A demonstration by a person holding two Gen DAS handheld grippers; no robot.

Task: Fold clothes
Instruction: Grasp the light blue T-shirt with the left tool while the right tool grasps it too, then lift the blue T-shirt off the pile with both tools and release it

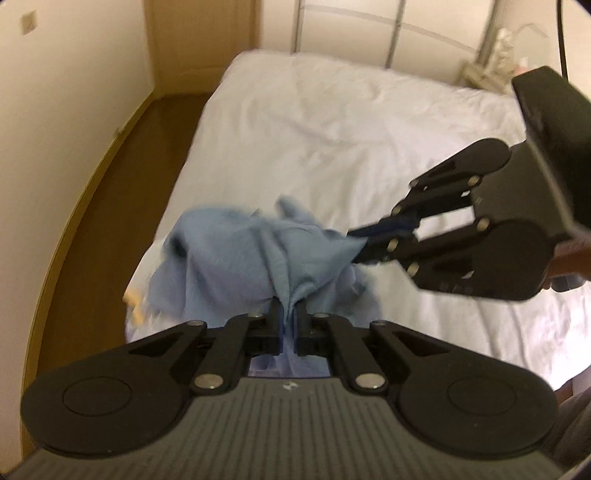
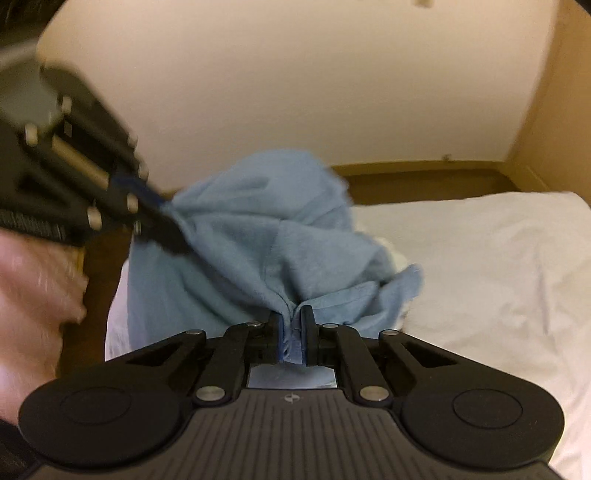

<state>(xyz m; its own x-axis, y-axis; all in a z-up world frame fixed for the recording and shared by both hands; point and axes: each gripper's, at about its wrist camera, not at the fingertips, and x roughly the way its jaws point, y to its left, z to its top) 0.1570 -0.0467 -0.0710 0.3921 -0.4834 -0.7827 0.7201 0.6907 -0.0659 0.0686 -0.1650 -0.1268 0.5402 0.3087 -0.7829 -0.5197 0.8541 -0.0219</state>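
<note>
A light blue garment (image 1: 236, 258) hangs bunched above the near left corner of the white bed (image 1: 332, 140). My left gripper (image 1: 289, 314) is shut on a fold of it. My right gripper (image 1: 360, 247) comes in from the right and is shut on another edge of the same cloth. In the right wrist view the garment (image 2: 266, 243) is crumpled between both grippers: my right gripper (image 2: 292, 321) pinches its hem, and my left gripper (image 2: 173, 229) grips it at the left. The frames are motion blurred.
The bed's metal headboard (image 1: 399, 33) stands at the far end. A cream wall (image 1: 74, 74) and brown floor (image 1: 122, 177) run along the bed's left side. A cluttered bedside area (image 1: 495, 62) is at the far right. A hand (image 2: 33, 295) holds the left gripper.
</note>
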